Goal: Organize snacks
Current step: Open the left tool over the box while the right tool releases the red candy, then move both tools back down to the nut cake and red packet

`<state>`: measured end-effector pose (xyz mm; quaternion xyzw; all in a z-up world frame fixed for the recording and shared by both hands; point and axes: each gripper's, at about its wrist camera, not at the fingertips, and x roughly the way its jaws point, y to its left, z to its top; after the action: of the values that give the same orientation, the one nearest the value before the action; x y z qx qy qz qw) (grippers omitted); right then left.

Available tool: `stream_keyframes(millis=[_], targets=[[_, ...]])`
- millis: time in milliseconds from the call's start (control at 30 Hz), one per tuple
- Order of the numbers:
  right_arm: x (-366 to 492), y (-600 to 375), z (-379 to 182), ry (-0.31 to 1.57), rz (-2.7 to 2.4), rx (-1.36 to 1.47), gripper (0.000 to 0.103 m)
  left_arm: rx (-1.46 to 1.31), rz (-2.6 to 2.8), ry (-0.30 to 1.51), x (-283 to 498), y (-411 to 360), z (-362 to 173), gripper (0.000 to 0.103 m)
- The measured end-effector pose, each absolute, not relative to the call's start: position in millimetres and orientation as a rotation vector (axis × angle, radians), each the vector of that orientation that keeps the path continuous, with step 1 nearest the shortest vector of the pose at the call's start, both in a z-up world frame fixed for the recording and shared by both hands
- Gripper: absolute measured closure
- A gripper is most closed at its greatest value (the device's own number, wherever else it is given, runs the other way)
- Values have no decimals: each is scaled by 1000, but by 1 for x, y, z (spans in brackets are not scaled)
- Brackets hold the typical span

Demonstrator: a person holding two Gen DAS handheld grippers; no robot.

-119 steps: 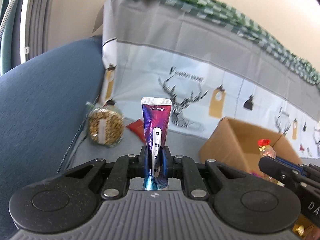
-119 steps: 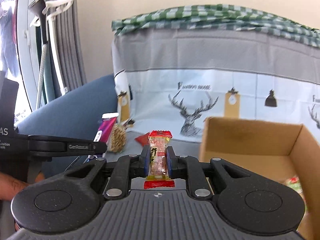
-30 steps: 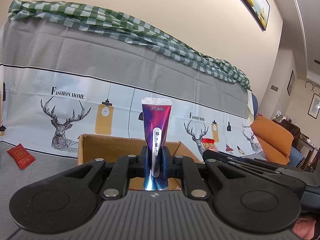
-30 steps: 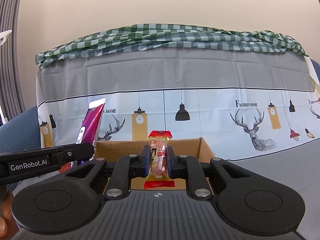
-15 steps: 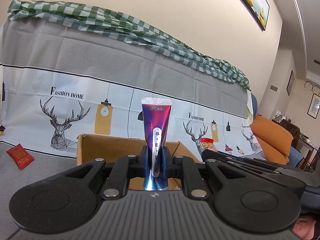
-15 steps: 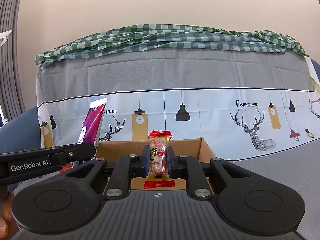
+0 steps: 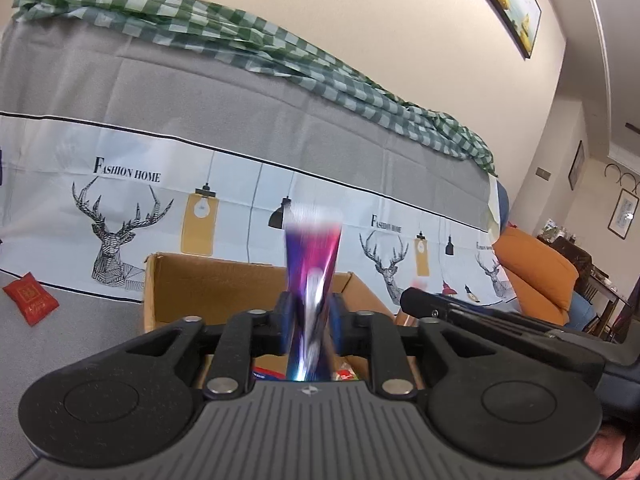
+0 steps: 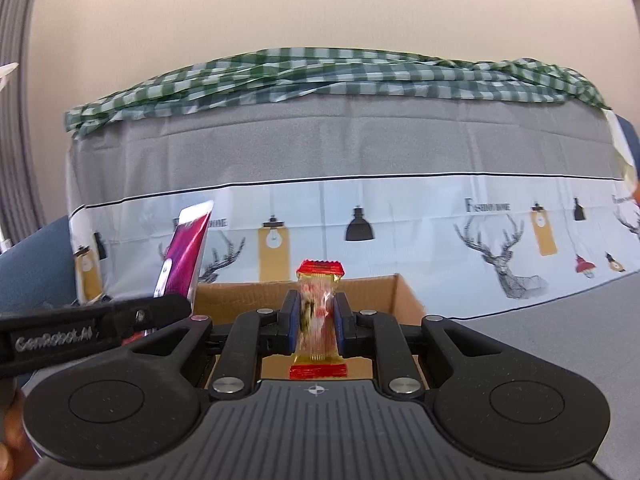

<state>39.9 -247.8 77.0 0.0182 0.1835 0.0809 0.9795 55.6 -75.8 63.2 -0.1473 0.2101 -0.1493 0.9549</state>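
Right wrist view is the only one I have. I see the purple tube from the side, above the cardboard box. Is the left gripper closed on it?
Observer: In the left wrist view the purple tube stands upright between the fingers of the left gripper. It is blurred, so I cannot tell if the grip is tight.
Operator: Is anything inside the box already?
Observer: Yes. Below that gripper, colourful packets lie on the floor of the cardboard box.
Operator: Is any snack outside it?
Observer: One red packet lies on the grey cover, left of the box.
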Motion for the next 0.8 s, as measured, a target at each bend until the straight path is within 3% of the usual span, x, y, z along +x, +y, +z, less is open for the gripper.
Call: stream_keyframes(millis=[33,100,600,800], targets=[[40,-249,77,367,151,45,54,-299,-297,423,55,-75,63,72],[40,-251,77,365,131,59,47,-303,-286,420,55,-72,64,72],[43,-205,80,387,176,118,45,-393,-41,430,47,15,63,72],[42,-165,78,411,244,133,45,-369,138,448,43,57,45,63]])
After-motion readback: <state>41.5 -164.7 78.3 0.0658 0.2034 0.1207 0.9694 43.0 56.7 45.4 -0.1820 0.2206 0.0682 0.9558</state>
